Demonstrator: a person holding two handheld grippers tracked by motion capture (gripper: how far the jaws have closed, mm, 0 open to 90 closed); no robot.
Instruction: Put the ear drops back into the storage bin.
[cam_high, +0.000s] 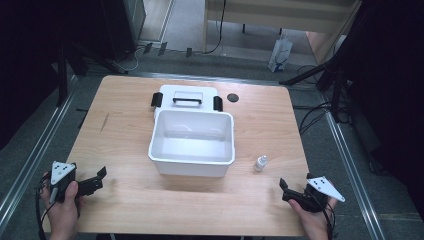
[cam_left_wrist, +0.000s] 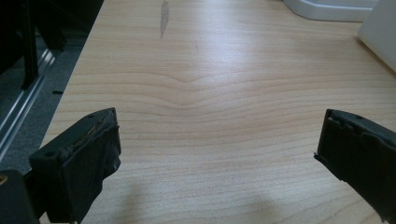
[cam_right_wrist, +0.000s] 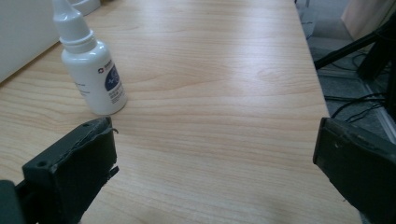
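- At four o'clock from the white bin (cam_high: 192, 145) stood a small white dropper bottle (cam_right_wrist: 91, 70); its blue label's print was too small to read.
- Right gripper (cam_right_wrist: 215, 158) and left gripper (cam_left_wrist: 217, 149): jaws spread, empty.

Count on table (cam_high: 125, 125): one white dropper bottle (cam_high: 260, 163), just ahead-left of the right hand-held gripper (cam_high: 286, 190); one open white bin (cam_high: 192, 167); one white lid (cam_high: 186, 97) with handle; one black disc (cam_high: 232, 97). Hand-held grippers: two, left hand-held gripper (cam_high: 100, 179) included.

White bin (cam_high: 165, 150), lid (cam_high: 170, 92), black disc (cam_high: 232, 97)
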